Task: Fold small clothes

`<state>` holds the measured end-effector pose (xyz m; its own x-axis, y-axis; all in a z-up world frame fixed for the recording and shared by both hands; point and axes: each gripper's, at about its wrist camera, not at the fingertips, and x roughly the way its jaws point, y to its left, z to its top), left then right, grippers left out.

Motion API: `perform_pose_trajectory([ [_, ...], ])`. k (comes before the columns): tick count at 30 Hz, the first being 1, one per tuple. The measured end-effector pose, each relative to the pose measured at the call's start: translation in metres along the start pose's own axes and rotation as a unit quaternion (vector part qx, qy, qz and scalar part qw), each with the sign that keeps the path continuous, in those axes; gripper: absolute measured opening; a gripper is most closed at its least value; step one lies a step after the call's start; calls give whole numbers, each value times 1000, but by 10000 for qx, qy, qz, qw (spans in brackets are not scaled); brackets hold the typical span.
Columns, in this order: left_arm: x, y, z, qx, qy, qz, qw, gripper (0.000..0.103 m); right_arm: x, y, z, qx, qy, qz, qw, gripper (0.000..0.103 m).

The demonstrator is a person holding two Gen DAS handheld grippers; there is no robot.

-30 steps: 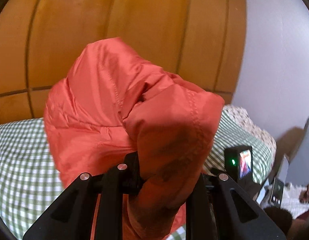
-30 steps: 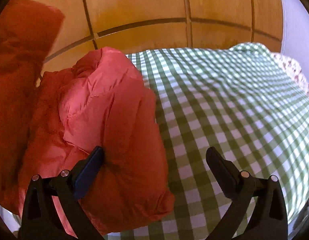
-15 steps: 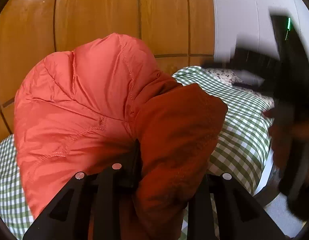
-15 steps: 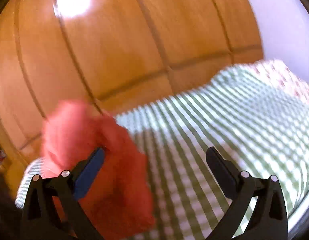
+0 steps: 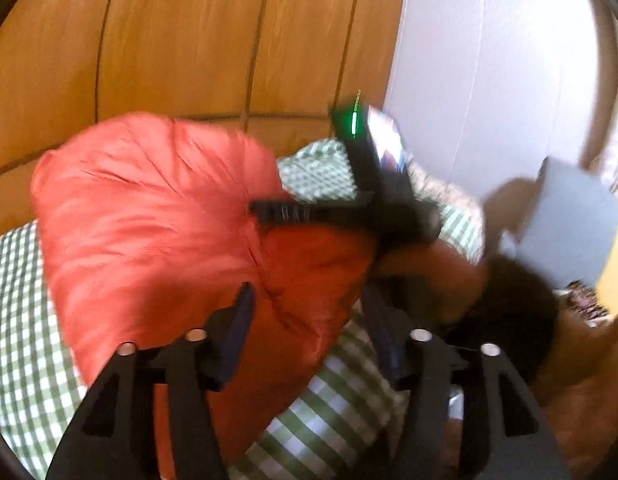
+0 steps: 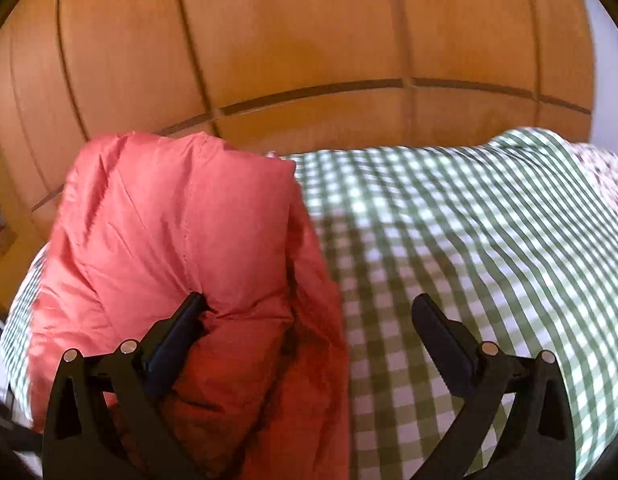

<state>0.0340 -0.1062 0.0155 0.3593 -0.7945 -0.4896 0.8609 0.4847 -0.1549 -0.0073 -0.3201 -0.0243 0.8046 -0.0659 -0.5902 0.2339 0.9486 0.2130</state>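
Observation:
A small red-orange padded jacket lies bunched on the green checked bedsheet. My left gripper is open, and a fold of the jacket lies loose between its fingers. The other gripper's body with its lit camera screen crosses the left wrist view above the jacket. In the right wrist view the jacket lies at the left on the sheet. My right gripper is open; its left finger presses the jacket, its right finger is over bare sheet.
A wooden panelled wall stands right behind the bed. A pale wall is at the right in the left wrist view. A person's dark hair and arm are at the lower right there. A flowered cloth lies at the bed's far right.
My left gripper has opened and let go of the jacket, which has dropped lower onto the bed. My right gripper has swung in over the jacket's right edge.

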Motion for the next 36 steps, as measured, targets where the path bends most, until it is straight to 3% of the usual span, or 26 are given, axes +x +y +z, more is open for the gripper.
perform_pose_trajectory([
  [3,-7,14,28,140,-130,540,9984,61,5,-14,-7,283,-22,78,9996,101],
  [6,6,51,64,-174,-165,1215,9923,61,1,-14,-9,277,-206,12,9994,101],
  [8,29,69,82,-349,125,1559,9871,61,-4,-11,-10,248,-293,-64,9992,101],
  [10,65,82,100,-216,590,1956,9787,47,-5,-10,-8,274,-338,-84,9990,101],
  [12,100,90,111,74,955,2281,9689,45,-8,-8,-8,306,-383,-76,9988,101],
  [15,144,96,119,455,1104,2654,9567,45,-8,-13,-8,355,-484,-116,9981,101],
  [17,166,104,116,477,1180,2679,9550,45,-5,-18,-9,423,-523,-149,9976,101],
  [21,197,128,101,-34,1280,2492,9600,45,13,-33,-9,832,-465,-3,9954,101],
  [24,214,143,96,-394,1356,2400,9605,45,25,-33,-5,800,-461,-80,9957,101],
  [36,242,150,73,-459,1249,2713,9533,45,58,-37,-4,804,-341,-108,9961,101],
])
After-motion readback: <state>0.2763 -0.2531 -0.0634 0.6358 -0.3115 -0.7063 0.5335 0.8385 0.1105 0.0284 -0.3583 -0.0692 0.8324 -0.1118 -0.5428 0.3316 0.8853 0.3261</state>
